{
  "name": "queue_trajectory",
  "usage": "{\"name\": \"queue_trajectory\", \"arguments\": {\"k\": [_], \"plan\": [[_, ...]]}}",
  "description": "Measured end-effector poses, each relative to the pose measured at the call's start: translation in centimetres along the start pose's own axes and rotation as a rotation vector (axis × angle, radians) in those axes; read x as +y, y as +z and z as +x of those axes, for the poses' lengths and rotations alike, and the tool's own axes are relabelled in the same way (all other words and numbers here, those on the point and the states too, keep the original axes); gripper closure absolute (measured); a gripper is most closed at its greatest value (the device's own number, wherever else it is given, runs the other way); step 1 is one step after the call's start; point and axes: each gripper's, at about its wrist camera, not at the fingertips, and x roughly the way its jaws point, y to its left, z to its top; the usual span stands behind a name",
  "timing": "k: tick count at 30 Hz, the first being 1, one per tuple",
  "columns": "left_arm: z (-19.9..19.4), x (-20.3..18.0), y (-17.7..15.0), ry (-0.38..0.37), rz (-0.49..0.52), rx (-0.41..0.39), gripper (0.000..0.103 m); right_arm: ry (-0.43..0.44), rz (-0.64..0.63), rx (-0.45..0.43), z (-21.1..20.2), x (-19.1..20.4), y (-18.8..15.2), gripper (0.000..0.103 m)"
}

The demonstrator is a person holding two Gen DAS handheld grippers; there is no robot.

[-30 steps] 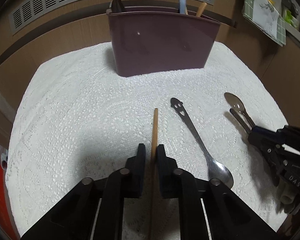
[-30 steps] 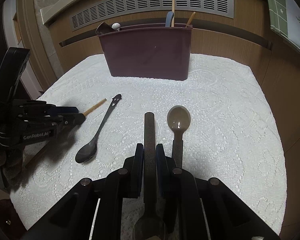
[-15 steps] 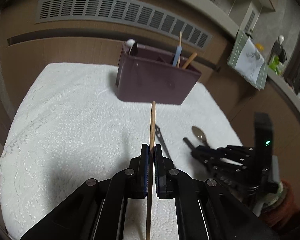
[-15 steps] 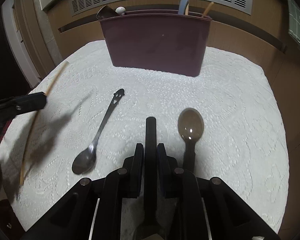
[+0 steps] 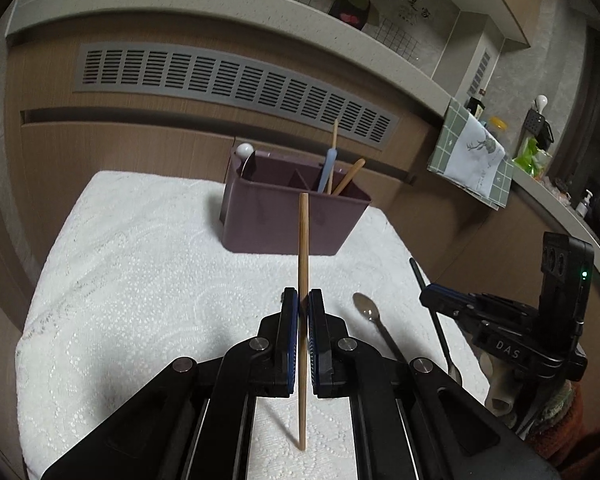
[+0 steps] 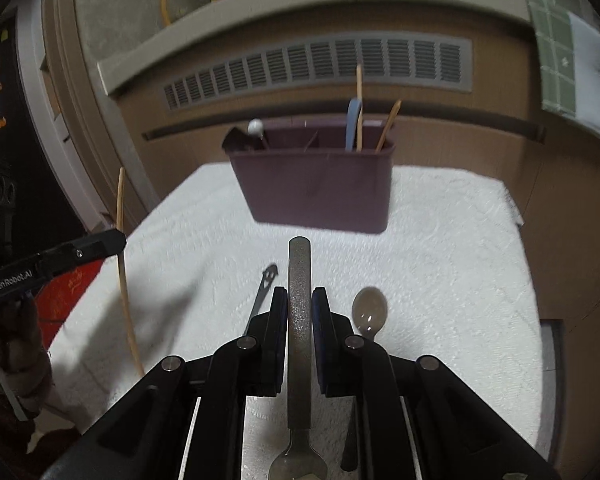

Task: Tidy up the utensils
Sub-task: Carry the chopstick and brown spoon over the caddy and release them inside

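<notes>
1. The left gripper (image 5: 303, 308) is clamped on a wooden chopstick (image 5: 303, 264), lifted above the cloth-covered table (image 5: 140, 272).
2. A smiley-handled spoon (image 6: 265, 286) lies mid-cloth, unsorted.
3. The right gripper (image 6: 300, 308) grips a dark-handled utensil (image 6: 299, 320).
4. A glossy spoon (image 6: 369, 312) waits toward the right edge.
5. The maroon caddy (image 5: 288, 220) at the far edge already holds several utensils.

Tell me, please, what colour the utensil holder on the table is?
The utensil holder is dark purple, clearest in the left wrist view.
</notes>
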Motion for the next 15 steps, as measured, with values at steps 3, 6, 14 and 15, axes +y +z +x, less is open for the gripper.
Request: {"name": "queue_trajectory", "arguments": {"k": [3, 6, 14, 15], "plan": [[-0.4, -0.3, 0.3, 0.005, 0.013, -0.009, 0.098, -0.026, -0.037, -0.059, -1.2, 0.8, 0.4, 0.091], [-0.5, -0.2, 0.4, 0.013, 0.009, -0.015, 0.098, -0.049, -0.071, -0.075, -1.4, 1.4, 0.2, 0.091], [-0.9, -0.7, 4.0, 0.013, 0.024, -0.086, 0.098, -0.102, -0.045, -0.050, 0.8, 1.0, 1.1, 0.091], [-1.0, -0.9, 5.0, 0.015, 0.031, -0.105, 0.098, -0.103, -0.045, -0.048, 1.0, 1.0, 1.6, 0.091]]}}
